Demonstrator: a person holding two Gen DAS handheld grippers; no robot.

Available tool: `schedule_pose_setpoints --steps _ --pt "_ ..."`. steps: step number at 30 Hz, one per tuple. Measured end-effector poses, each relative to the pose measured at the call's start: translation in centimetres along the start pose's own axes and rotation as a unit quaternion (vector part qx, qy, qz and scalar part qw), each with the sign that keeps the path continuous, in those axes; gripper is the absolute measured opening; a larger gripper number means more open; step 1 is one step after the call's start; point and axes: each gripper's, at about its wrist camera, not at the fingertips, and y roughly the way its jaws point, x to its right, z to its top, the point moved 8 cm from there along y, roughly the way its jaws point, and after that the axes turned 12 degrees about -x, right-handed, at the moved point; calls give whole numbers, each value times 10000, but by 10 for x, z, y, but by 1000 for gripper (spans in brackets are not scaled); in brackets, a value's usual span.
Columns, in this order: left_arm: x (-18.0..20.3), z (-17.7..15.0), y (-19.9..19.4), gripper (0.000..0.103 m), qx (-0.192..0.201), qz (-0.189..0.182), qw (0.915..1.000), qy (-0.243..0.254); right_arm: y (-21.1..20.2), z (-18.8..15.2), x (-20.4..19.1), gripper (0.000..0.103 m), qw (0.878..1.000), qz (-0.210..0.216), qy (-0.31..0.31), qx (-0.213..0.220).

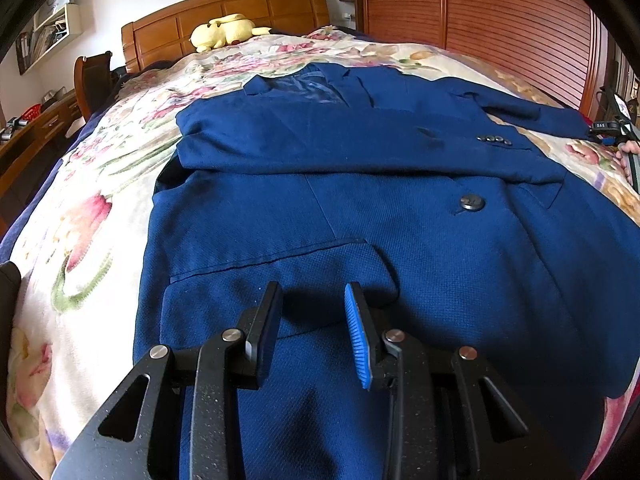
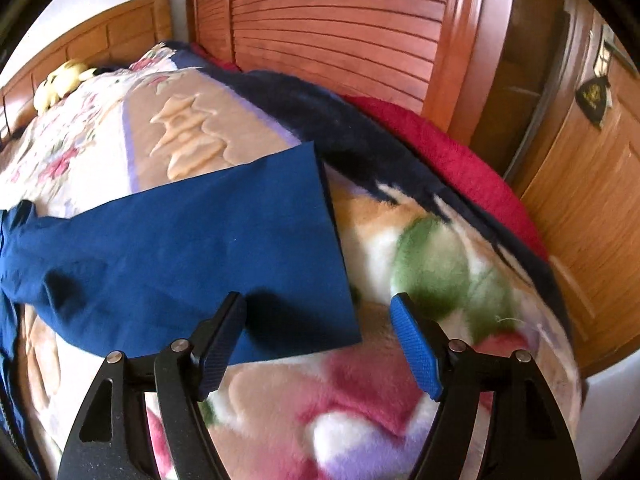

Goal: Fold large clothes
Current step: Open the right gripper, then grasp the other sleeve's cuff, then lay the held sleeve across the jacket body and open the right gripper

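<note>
Blue jacket [image 1: 360,184]: laid front-up on the floral blanket [image 1: 100,216], one sleeve already folded across the chest; the left gripper [image 1: 312,312] is held just above the lower front panel, jaws parted, nothing grasped. Second sleeve [image 2: 200,248]: its cuff is positioned just ahead of the right gripper [image 2: 320,320], jaws spread wide and empty. For a clean fold, the cuff edge is best pinched squarely through both layers before being carried across.
</note>
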Motion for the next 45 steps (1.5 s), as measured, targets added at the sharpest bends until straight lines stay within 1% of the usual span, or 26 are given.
schedule_pose_setpoints --steps 2,4,12,19,21,22,23,24,25,26,27,29,31,35,41,45 --pt "0 0 0 33 -7 -5 10000 2 2 -2 -2 81 10000 -17 -35 59" --pt "0 0 0 33 -7 -4 10000 2 2 -4 -3 81 9999 -52 -71 100" --pt "0 0 0 33 -4 1 10000 1 3 -9 -8 81 9996 -168 -154 170" --pt "0 0 0 33 -6 -4 10000 0 3 -11 -10 81 9995 -134 -220 163" --pt "0 0 0 33 -8 -4 10000 0 2 -12 -12 76 9994 -123 -277 154" --pt "0 0 0 33 -8 -5 10000 0 1 -12 -15 70 9992 -144 -345 105" --pt "0 0 0 33 -6 -9 10000 -3 -1 -13 -21 52 9989 -59 -462 49" --pt "0 0 0 33 -5 -7 10000 -3 -2 -14 -26 45 9984 -42 -566 -10" --pt "0 0 0 33 -2 -12 10000 -4 -5 -16 -33 26 9976 15 -686 -68" --pt "1 0 0 33 3 -14 10000 -5 -7 -19 -42 16 9965 80 -815 -143" --pt "0 1 0 33 2 -12 10000 -4 -11 -22 -54 13 9949 79 -988 -185" --pt "0 1 0 33 16 -31 10000 -10 -23 -26 -77 11 9915 69 -1294 -134" --pt "0 1 -1 33 34 -59 10000 -22 -43 -26 -102 11 9882 84 -1527 75" --pt "-2 1 -3 33 82 -117 9999 -51 -98 -22 -160 11 9790 240 -1950 539" --pt "-5 2 -7 33 160 -174 9997 -96 -189 -22 -249 11 9556 474 -2650 1200" --pt "-7 2 -11 33 217 -204 9995 -119 -242 -39 -303 10 9373 690 -3052 1538"
